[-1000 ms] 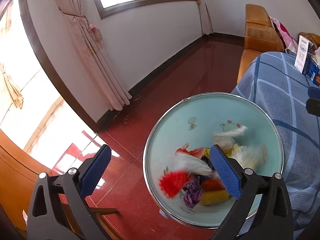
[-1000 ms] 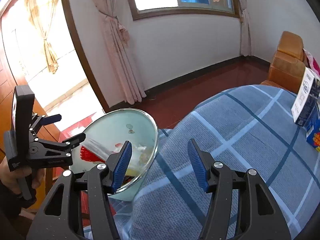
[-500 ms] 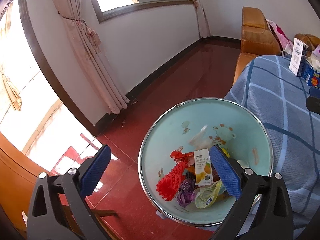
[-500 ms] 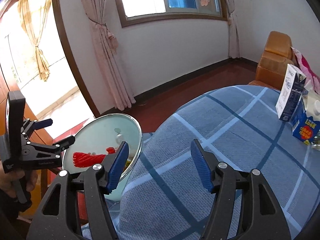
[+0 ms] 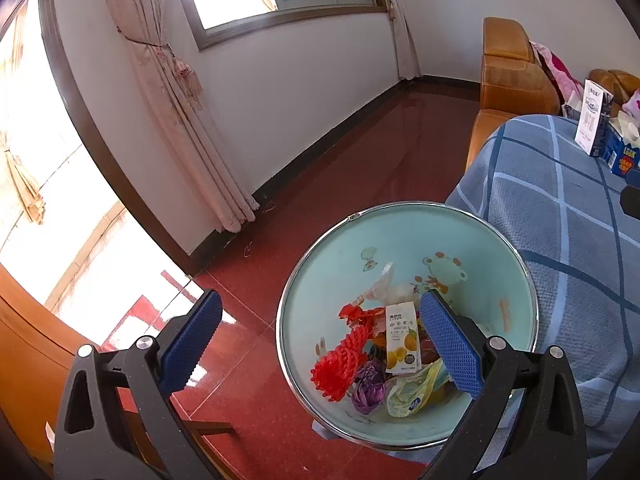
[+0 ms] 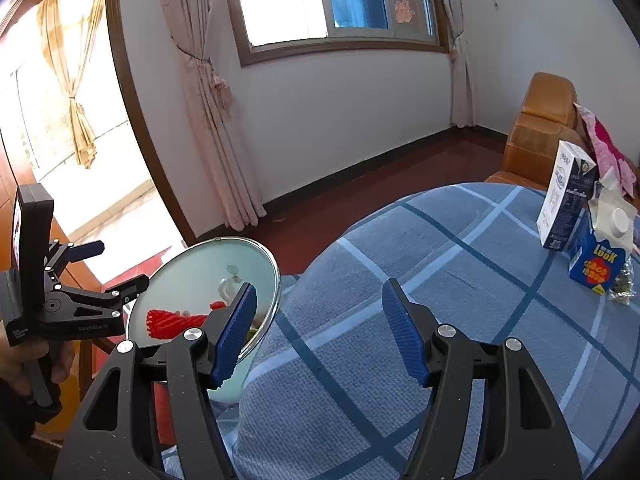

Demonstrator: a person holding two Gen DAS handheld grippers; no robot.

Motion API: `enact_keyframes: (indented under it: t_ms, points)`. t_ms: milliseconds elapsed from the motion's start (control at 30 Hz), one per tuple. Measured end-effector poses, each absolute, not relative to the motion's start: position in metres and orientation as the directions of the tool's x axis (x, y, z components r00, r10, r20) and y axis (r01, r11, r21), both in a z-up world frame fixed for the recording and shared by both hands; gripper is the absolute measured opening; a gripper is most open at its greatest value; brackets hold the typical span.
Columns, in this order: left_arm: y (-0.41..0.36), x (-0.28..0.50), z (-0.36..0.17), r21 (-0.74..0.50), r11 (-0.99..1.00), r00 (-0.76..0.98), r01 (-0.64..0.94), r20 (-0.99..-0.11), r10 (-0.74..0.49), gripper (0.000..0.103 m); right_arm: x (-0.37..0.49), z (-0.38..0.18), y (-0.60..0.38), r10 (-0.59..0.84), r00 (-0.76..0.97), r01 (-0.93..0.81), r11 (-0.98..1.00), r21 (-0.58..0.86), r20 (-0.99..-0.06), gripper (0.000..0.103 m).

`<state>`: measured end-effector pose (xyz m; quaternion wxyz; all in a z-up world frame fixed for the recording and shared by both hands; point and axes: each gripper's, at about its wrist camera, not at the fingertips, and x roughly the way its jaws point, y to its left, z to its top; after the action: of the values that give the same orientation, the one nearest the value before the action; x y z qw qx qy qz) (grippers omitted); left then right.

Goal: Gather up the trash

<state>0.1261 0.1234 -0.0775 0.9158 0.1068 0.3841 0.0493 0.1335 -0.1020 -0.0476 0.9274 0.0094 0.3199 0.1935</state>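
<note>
A: Pale-green metal-rimmed trash bin (image 5: pixel 400 248) beside the blue plaid-covered counter (image 6: pixel 460 312) already holds wrappers.

B: Both empty — left gripper (image 5: pixel 320 344), right gripper (image 6: pixel 316 332) spread wide. Next, probably the blue carton (image 6: pixel 596 264).

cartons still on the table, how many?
2, both at the far right of the blue plaid table: an upright white-and-navy carton, and just nearer, an opened blue carton. More may sit beyond the frame edge.

trash (image 5: pixel 384 360) lies in the bin (image 5: pixel 516 308), left of the table (image 5: pixel 568 240).
</note>
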Motion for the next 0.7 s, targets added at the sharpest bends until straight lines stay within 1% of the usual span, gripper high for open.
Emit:
enact_keyframes:
  t_ms: [333, 700]
  points:
    - [0.121, 0.120, -0.069, 0.216, 0.976, 0.731, -0.005, -0.665, 0.151, 0.097, 0.127, -0.042, -0.104, 0.346, 0.749, -0.339, 0.933, 0.122, -0.566, 0.065]
    - [0.120, 0.118, -0.065, 0.222, 0.975, 0.745, -0.012, -0.648, 0.157, 0.097, 0.123, -0.039, -0.110, 0.341, 0.760, -0.330, 0.936, 0.124, -0.553, 0.065]
